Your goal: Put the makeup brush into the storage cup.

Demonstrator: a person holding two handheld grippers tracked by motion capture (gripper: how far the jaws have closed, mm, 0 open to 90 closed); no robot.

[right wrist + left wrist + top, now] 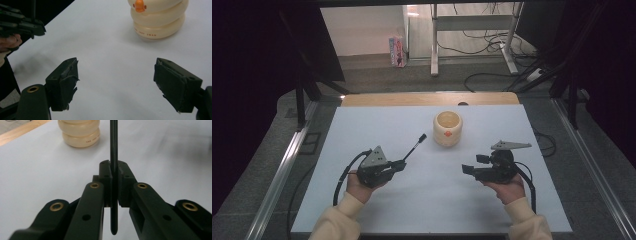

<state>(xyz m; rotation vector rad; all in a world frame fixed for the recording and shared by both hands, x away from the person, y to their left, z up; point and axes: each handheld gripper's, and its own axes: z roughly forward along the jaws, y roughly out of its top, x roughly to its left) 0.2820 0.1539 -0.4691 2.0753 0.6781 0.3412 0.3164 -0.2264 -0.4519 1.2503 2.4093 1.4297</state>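
The thin black stick (414,146) sits clamped between the closed jaws of your left gripper (401,164), its tip aimed at the cream duck-faced cup (447,128) near the bench's far edge. Keep the stick steady and lower it straight into the cup's mouth. Your right gripper (475,165) hangs wide open, holding nothing.

Glossy cream plastic cup (447,128) on a matt white surface (432,200); the rod (113,150) is smooth black plastic.
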